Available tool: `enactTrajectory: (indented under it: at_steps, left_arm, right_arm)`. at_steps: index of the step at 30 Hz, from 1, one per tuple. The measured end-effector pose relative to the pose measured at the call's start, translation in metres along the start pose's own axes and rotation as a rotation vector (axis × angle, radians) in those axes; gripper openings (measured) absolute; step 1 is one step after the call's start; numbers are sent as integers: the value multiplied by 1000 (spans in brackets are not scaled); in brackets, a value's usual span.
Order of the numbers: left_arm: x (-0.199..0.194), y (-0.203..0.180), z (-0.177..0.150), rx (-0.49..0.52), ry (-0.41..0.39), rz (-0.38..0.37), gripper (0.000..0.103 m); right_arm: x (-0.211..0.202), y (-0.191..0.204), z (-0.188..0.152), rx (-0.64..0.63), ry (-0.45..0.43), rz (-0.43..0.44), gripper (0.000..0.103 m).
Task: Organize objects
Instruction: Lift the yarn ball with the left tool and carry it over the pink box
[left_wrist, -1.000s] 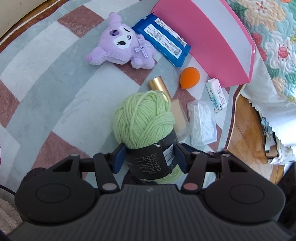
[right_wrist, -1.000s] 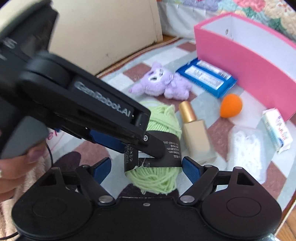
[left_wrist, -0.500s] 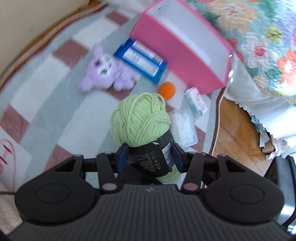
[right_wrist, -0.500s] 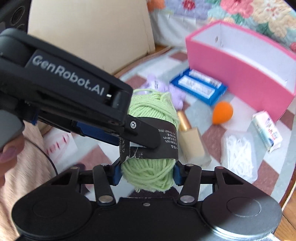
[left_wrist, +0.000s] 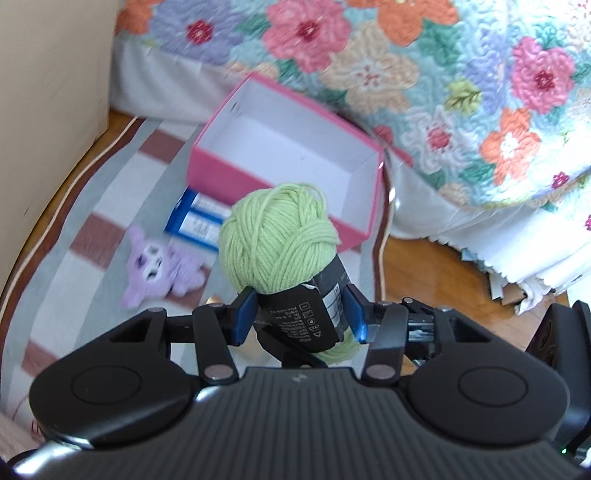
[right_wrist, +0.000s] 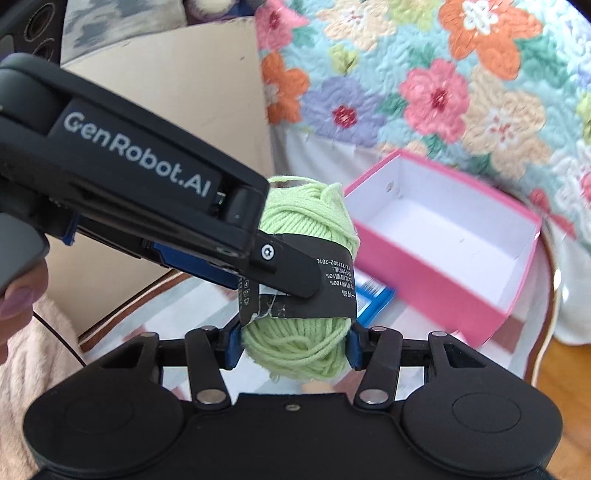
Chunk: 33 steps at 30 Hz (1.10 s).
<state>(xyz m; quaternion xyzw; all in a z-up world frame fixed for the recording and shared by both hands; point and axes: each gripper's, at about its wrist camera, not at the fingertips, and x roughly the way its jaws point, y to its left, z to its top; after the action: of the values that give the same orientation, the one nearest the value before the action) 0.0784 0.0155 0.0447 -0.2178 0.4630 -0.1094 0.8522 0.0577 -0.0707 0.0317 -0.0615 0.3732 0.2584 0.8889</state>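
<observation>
A green yarn ball (left_wrist: 277, 243) with a black paper band is held in the air by both grippers. My left gripper (left_wrist: 299, 317) is shut on its banded middle. My right gripper (right_wrist: 291, 341) is shut on its lower end (right_wrist: 295, 350), with the left gripper's body (right_wrist: 140, 206) crossing above from the left. An open pink box (left_wrist: 288, 147) with a white, empty inside stands on the rug beyond the yarn; it also shows in the right wrist view (right_wrist: 436, 221).
A purple plush toy (left_wrist: 159, 266) and a blue wipes pack (left_wrist: 195, 221) lie on the checked rug (left_wrist: 74, 229) left of the box. A floral quilted bed (left_wrist: 461, 92) rises behind the box. A beige board (left_wrist: 48, 74) stands at the left. Wood floor (left_wrist: 436, 273) shows at the right.
Both grippers have lifted the yarn ball well above the rug and tilted up toward the pink box. The right gripper closed on the yarn between one second and half a second ago.
</observation>
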Motion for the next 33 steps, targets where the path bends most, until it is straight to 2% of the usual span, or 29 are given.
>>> enactTrajectory:
  at_steps: [10, 13, 18, 22, 25, 29, 33]
  left_arm:
    - [36, -22, 56, 63, -4, -70, 50]
    - [59, -31, 74, 108, 13, -80, 50]
    - [103, -32, 97, 137, -2, -76, 49]
    - [137, -33, 126, 126, 51, -134, 50]
    - [164, -35, 144, 108, 90, -186, 50]
    - [208, -41, 158, 136, 94, -175, 50]
    - [252, -32, 174, 87, 157, -170, 49]
  right_arm:
    - [4, -41, 43, 79, -12, -94, 57]
    - [10, -60, 47, 170, -11, -110, 57]
    - [35, -99, 45, 417, -31, -84, 57]
    - [55, -108, 49, 372, -57, -189, 57]
    - [64, -130, 55, 432, -47, -229, 57]
    - [94, -152, 67, 453, 6, -323, 57]
    - [126, -176, 69, 485, 62, -359, 57]
